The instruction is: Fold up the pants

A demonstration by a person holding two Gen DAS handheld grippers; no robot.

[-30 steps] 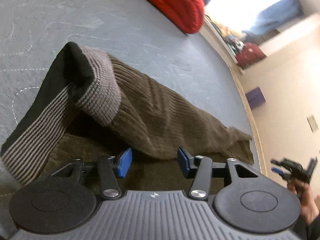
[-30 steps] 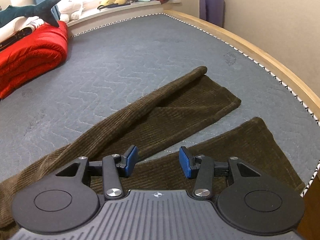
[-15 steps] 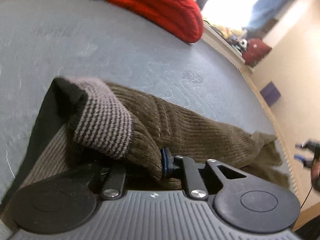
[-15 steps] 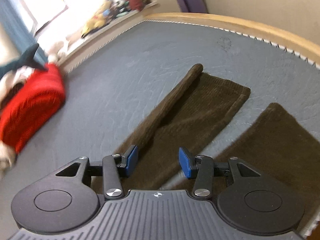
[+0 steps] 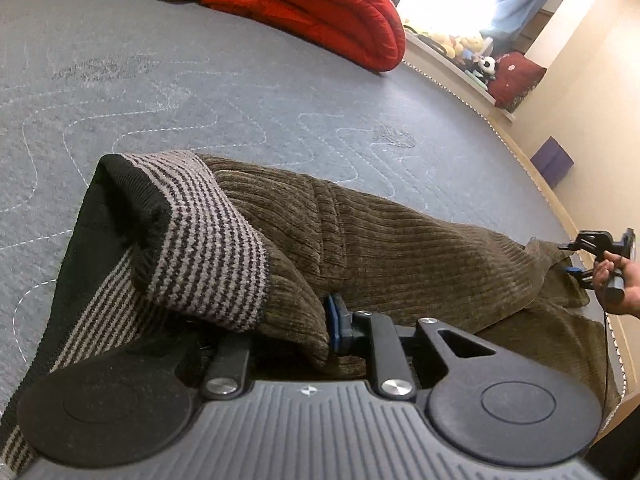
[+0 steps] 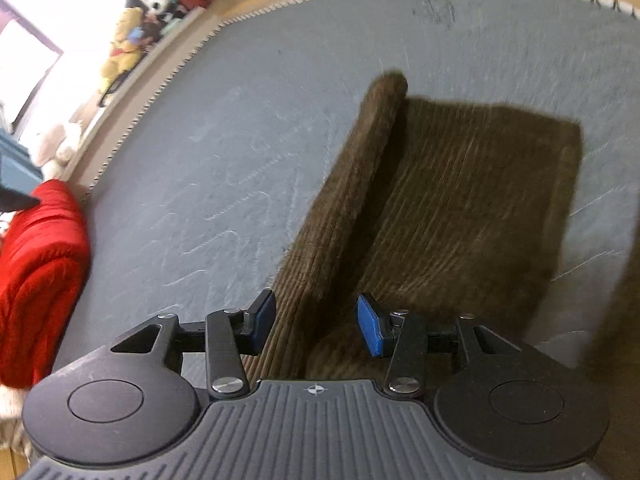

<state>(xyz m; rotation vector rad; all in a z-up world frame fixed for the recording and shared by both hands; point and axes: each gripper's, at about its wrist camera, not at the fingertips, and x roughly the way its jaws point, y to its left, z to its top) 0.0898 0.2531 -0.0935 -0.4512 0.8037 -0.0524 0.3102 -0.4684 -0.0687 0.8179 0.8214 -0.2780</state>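
Left tool grips the waist end; right tool hovers apart over a leg.

The brown corduroy pants [image 5: 400, 248] lie spread on the grey quilted mattress [image 5: 240, 92]. The left tool [image 5: 312, 328] is clamped on the fabric just beside the grey-and-black striped waistband [image 5: 212, 240], which folds over its left finger. The right tool [image 6: 316, 320] has its blue pads [image 6: 370, 326] set apart above a pant leg's rolled edge [image 6: 352, 184], touching nothing. A red quilted blanket [image 5: 320, 4] lies well apart.
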